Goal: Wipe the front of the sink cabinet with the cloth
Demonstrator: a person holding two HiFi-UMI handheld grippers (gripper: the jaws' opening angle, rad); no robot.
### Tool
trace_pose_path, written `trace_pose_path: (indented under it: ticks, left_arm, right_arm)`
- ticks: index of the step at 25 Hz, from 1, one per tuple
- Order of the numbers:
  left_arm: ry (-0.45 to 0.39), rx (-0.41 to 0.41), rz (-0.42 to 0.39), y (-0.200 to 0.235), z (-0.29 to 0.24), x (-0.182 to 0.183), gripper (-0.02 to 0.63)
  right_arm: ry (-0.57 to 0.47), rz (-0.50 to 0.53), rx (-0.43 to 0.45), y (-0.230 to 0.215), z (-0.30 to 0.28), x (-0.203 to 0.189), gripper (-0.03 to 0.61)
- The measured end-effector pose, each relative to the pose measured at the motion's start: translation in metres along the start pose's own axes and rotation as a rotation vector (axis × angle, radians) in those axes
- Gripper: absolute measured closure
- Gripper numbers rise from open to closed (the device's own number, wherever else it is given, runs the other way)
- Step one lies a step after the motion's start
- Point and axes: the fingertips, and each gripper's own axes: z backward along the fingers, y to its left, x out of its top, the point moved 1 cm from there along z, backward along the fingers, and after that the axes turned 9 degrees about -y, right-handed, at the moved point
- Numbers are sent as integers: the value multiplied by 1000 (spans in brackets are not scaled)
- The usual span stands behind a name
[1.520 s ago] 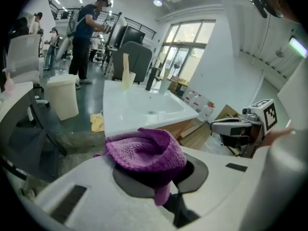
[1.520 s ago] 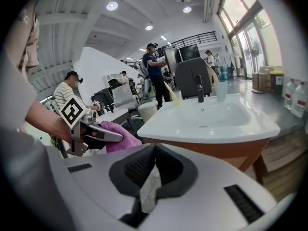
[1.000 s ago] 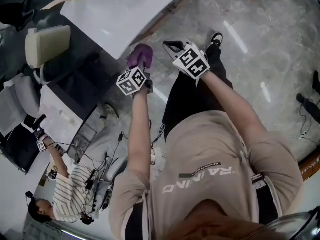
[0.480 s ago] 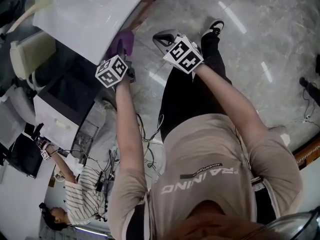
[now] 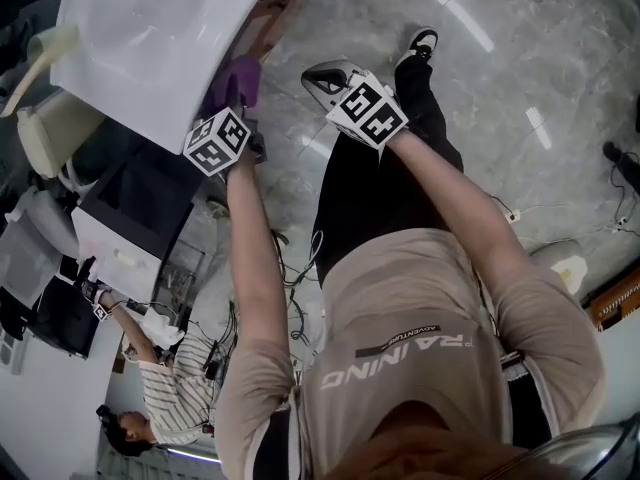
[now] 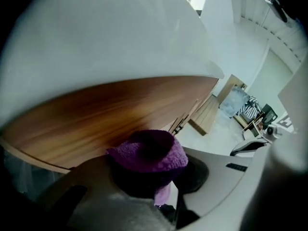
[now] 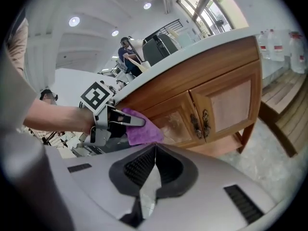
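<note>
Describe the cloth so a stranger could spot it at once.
Find the wooden sink cabinet under the white sink top. At its front, just below the top's edge, the left gripper pinches a cloth. It is the only purple, fluffy thing among the wood, white and grey.
</note>
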Motion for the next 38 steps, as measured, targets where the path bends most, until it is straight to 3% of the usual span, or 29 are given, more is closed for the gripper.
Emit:
trace_pose_path:
  ticks: [20,38]
  left_arm:
    - [39,-54,-43,-118,-82,65,565]
    - [17,-24,-3,-195,-151,103,565]
  right_arm:
    - [-6,-25,-9,-127,37,41,566]
    - [7,-39,16,-213,59,70,566]
